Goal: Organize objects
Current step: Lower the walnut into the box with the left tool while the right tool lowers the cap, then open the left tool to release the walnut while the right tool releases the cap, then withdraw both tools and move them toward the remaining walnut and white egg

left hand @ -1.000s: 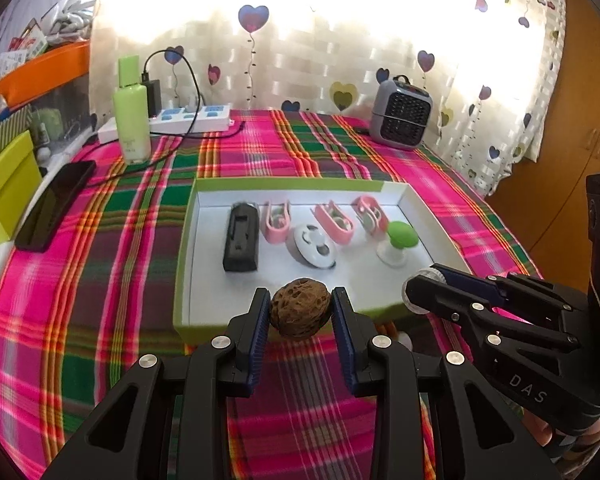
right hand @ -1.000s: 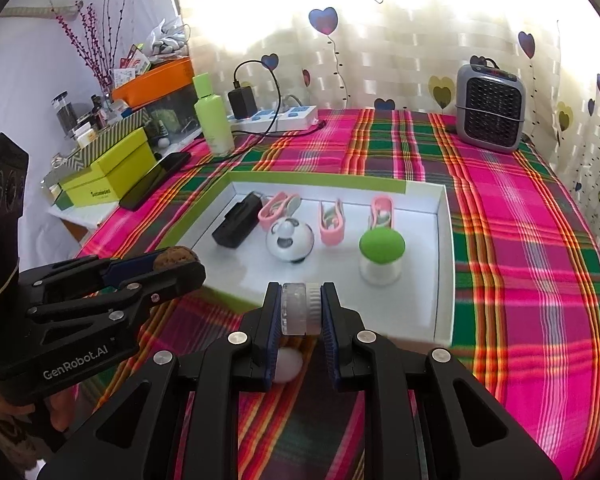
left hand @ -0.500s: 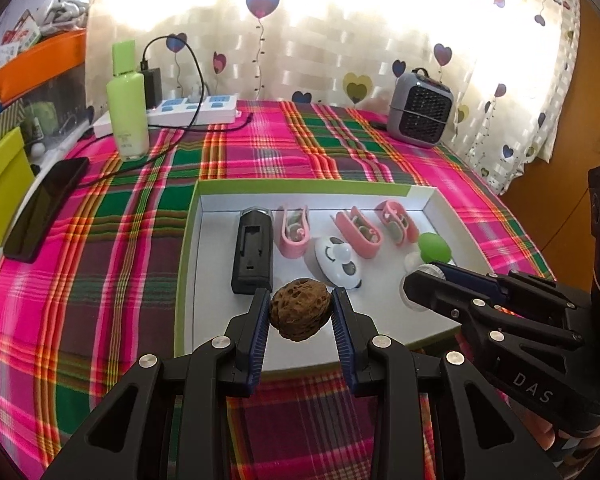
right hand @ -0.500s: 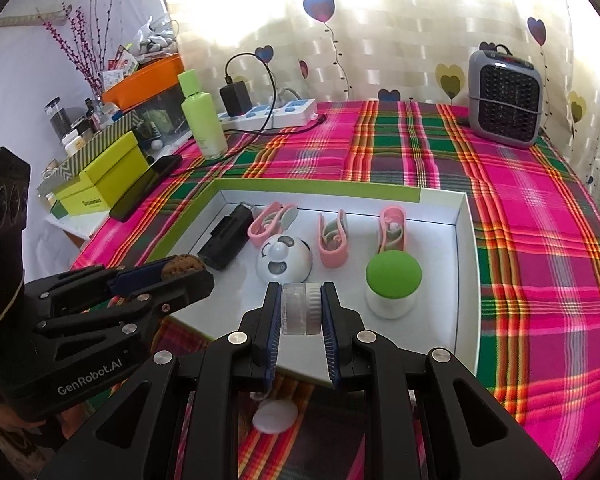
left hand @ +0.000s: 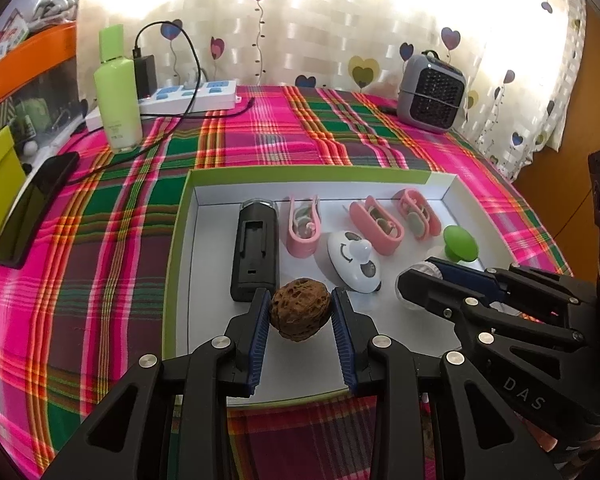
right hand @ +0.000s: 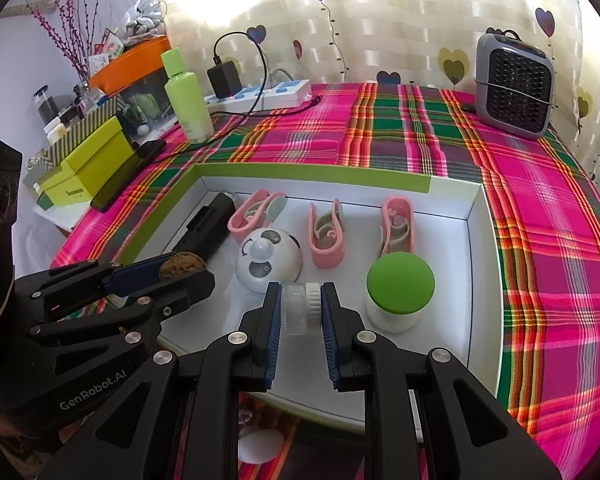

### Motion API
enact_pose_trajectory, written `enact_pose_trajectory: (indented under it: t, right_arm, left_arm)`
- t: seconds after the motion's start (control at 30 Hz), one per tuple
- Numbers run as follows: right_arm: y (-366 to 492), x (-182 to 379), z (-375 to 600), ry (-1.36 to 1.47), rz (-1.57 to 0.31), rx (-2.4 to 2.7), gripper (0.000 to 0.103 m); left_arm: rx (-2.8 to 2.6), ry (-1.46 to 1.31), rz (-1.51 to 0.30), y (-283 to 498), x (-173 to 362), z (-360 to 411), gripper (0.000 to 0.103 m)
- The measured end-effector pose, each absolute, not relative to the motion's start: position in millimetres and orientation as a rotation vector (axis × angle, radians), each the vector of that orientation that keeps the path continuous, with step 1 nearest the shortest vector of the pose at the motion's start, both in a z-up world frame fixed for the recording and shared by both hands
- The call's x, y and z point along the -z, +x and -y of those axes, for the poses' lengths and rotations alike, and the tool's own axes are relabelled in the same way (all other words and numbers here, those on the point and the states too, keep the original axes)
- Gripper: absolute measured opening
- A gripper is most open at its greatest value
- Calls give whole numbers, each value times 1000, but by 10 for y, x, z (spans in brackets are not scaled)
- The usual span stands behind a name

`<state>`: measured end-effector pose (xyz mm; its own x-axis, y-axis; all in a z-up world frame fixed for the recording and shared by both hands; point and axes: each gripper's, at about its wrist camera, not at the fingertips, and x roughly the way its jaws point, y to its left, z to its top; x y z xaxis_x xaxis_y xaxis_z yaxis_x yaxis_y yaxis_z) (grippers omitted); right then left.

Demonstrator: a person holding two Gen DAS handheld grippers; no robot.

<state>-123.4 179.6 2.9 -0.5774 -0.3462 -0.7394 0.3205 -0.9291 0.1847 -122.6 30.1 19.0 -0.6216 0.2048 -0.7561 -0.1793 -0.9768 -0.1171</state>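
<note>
My left gripper is shut on a brown walnut and holds it over the front of the white tray with a green rim. My right gripper is shut on a small clear jar with a white lid over the tray's front, beside a green-capped jar. The tray holds a black device, three pink clips, and a white panda-face gadget. The right gripper also shows in the left wrist view, and the left gripper in the right wrist view.
The tray sits on a plaid tablecloth. A green bottle, a power strip with cable, a phone and a small grey heater stand around it. A white round lid lies on the cloth below the right gripper.
Both grippers have moved forward, from before the tray's front edge to over the tray's inside, each still holding its object.
</note>
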Motion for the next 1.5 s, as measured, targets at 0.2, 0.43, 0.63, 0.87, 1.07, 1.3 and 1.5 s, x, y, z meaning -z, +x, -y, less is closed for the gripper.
enact_pose_trajectory:
  t: [0.2, 0.43, 0.63, 0.87, 1.07, 1.3, 1.5]
  right_arm:
    - [-1254, -6, -1786, 1189, 33, 2498, 20]
    - [-1241, -9, -1774, 1185, 16, 2499, 20]
    - [-1223, -15, -1758, 1183, -6, 2518, 20]
    - [-1202, -42, -1789, 1176, 20, 2527, 36]
    - [-1146, -69, -1808, 1172, 39, 2540, 37]
    - [-1020, -125, -1820, 1157, 47, 2566, 37]
    - [-884, -192, -1863, 1135, 55, 2591, 37]
  left_arm:
    - [-2649, -1243, 35, -1243, -191, -309, 29]
    - [-2655, -1252, 32, -1235, -187, -322, 29]
    - [-2660, -1254, 40, -1231, -189, -310, 30]
    - [-2663, -1250, 46, -1206, -209, -290, 35]
    - [-2668, -1241, 65, -1133, -252, -258, 38]
    - [-2671, -1229, 86, -1018, -297, -240, 38]
    - [-2675, -1205, 94, -884, -356, -235, 39]
